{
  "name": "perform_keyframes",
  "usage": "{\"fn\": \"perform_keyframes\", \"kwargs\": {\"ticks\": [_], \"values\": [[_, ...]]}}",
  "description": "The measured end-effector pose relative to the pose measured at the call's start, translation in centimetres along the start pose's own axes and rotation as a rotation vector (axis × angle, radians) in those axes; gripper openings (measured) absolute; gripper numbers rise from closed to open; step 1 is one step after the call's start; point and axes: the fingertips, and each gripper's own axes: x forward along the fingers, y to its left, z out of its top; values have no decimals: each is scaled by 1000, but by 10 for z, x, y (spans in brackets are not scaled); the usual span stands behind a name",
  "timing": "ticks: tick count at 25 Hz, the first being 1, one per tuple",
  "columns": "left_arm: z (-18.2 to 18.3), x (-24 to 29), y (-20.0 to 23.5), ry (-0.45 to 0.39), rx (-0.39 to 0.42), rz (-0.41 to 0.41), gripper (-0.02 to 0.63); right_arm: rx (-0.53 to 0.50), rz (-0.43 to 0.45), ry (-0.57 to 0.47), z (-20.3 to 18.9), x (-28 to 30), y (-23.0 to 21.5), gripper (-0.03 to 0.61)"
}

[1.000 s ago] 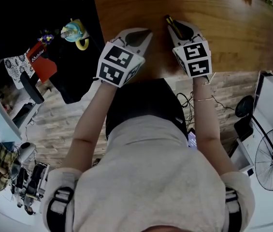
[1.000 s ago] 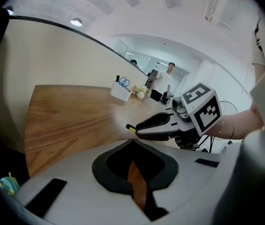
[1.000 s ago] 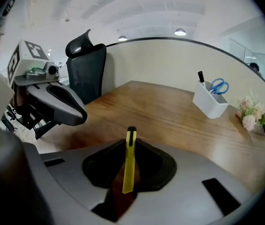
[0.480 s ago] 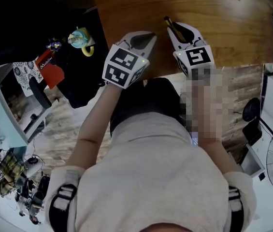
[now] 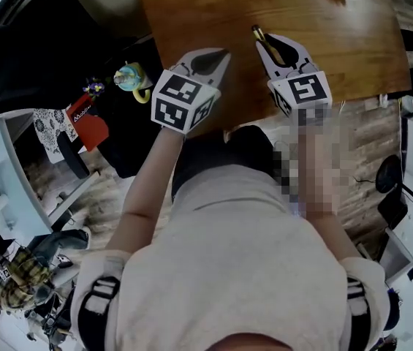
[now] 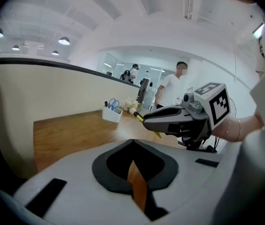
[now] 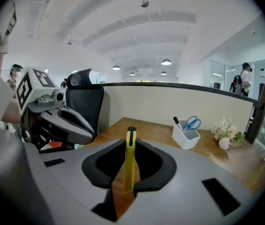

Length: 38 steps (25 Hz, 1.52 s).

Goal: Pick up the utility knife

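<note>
The utility knife, yellow with a black tip, stands upright between the jaws of my right gripper, which is shut on it. In the head view the knife pokes out past the right gripper, held above the near edge of the wooden desk. My left gripper hangs just to the left of it, shut with nothing between its jaws. In the left gripper view its tips meet, and the right gripper shows ahead with the knife.
A white pen holder with blue scissors and a small flower bunch stand at the far side of the desk. A black chair is at the left. A cream partition wall backs the desk.
Both grippers have risen above the desk, the right one keeping the knife. The head view has shifted, and the pen holder now shows at its top edge.
</note>
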Motion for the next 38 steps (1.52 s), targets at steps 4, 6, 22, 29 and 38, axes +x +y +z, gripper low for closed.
{"fn": "perform_keyframes", "kwargs": {"ticks": [4,6,22,29,38], "values": [[20,-4,-4,-52,-31,-24,14,12,-25,-58,20,-9,-5,77],[31,-7,-7,-76,-24,-28,14,17,-35,-86,30,-13,-8,77],[103,-22,-17,-196,109,21,14,22,-75,-328,106,-64,-16,77],[113,-32,-28,-236,144,18,14,50,-73,-362,102,-85,-11,77],[93,-33,-39,-222,102,-20,14,72,-64,-356,82,-92,0,77]]}}
